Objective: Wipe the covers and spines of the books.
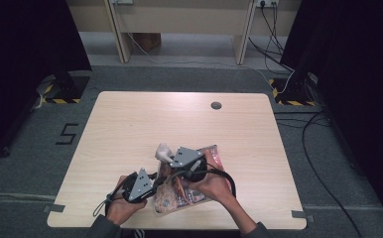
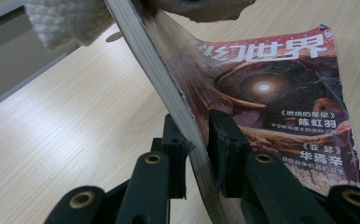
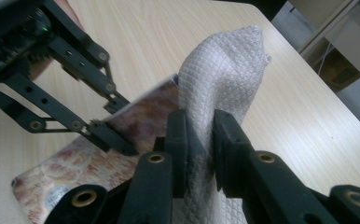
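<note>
The left gripper (image 2: 197, 140) clamps the glossy magazine's (image 2: 280, 98) tilted edge, while the right gripper (image 3: 200, 140) pinches a quilted white cloth (image 3: 225, 65) above it.

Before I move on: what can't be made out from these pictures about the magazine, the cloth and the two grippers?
- Magazine, high view: hands and grippers cover much of it, so its lifted edge is hidden.
- Magazine title, left gripper view: the raised pages cut off its start.
- White cloth, right gripper view: its lower end runs behind the jaws and off the bottom edge.
- Left gripper, right gripper: pad contact too small in high view.
</note>
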Demonstrator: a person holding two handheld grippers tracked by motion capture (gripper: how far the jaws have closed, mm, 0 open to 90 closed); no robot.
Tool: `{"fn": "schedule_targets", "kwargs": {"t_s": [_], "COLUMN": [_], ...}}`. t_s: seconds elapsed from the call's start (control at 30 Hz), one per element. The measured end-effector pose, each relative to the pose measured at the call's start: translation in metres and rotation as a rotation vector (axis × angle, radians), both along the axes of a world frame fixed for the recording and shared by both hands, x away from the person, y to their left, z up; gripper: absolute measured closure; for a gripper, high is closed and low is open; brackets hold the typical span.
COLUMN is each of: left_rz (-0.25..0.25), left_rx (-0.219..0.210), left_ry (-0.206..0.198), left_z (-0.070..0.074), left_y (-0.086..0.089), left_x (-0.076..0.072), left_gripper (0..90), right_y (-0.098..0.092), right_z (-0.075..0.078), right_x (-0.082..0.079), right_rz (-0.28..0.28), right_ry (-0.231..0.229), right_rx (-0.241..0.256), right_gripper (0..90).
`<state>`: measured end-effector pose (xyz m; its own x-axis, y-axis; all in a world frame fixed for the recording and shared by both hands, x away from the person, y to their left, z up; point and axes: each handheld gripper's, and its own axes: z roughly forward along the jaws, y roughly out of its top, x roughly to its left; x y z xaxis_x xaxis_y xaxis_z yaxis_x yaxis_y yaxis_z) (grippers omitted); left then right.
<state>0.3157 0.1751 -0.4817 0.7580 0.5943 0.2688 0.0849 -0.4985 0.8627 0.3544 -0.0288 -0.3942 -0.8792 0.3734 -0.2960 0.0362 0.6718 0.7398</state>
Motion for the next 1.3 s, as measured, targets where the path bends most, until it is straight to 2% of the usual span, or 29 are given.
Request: {"fn": "schedule_targets", "kwargs": {"t_s": [0.23, 0.53, 0.83, 1.17, 1.3], "left_rz": [0.001, -0.006, -0.007, -0.010, -0.012], "left_rx": [0.004, 0.017, 0.024, 0.031, 0.034], "left_ry": [-0.002, -0.011, -0.013, -0.025, -0.028], "left_z": [0.000, 0.001, 0.001, 0.002, 0.002], "left_y": [-0.001, -0.002, -0.002, -0.003, -0.003], "left_x": [0.000, -0.001, -0.002, -0.002, -0.002], "left_gripper": [76.8, 76.7, 76.5, 76.4, 76.4], "right_y": [0.004, 0.000, -0.012, -0.034, -0.045], "right_z": [0.003, 0.001, -0.008, -0.021, -0.029], "right_x": [-0.006, -0.002, 0.011, 0.033, 0.044], "right_rz": [0.008, 0.008, -0.037, -0.124, -0.161], "right_ry": [-0.003, -0.015, 0.005, 0.052, 0.087], "right_rx": [0.005, -0.009, -0.030, -0.066, -0.074], "right_gripper": [77.6, 77.6, 77.5, 77.5, 77.5]}}
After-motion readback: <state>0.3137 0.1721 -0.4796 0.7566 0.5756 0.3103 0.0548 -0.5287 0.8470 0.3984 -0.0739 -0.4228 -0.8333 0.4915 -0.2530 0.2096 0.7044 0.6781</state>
